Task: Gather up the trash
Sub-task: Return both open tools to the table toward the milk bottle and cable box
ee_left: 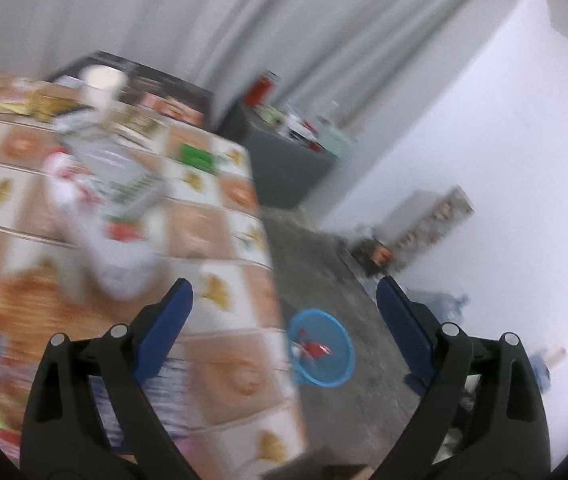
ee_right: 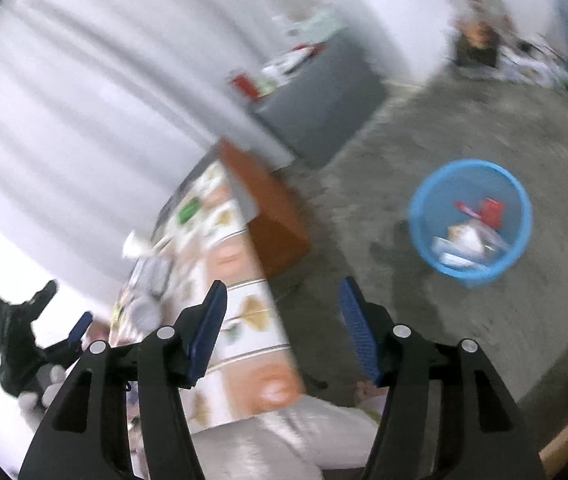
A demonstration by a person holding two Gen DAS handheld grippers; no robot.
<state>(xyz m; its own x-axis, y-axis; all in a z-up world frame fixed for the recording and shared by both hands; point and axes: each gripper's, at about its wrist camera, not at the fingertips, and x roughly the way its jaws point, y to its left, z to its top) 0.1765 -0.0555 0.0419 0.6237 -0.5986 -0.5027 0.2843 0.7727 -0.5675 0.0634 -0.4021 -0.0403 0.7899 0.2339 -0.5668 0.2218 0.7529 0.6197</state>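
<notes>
Trash (ee_right: 470,236) lies already in the blue mesh basket (ee_right: 436,216) on the rough grey floor. Both my tongs, left (ee_left: 284,304) and right (ee_right: 284,304), stand released and empty. Next I should aim slowly at the crinkly plastic wrappers (ee_left: 100,184) on the glossy tablecloth (ee_left: 220,224).

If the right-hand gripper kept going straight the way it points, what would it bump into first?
Probably the bare floor, between the table edge and the blue bin. Nothing sits between its open fingers, though blur makes depth uncertain.
</notes>
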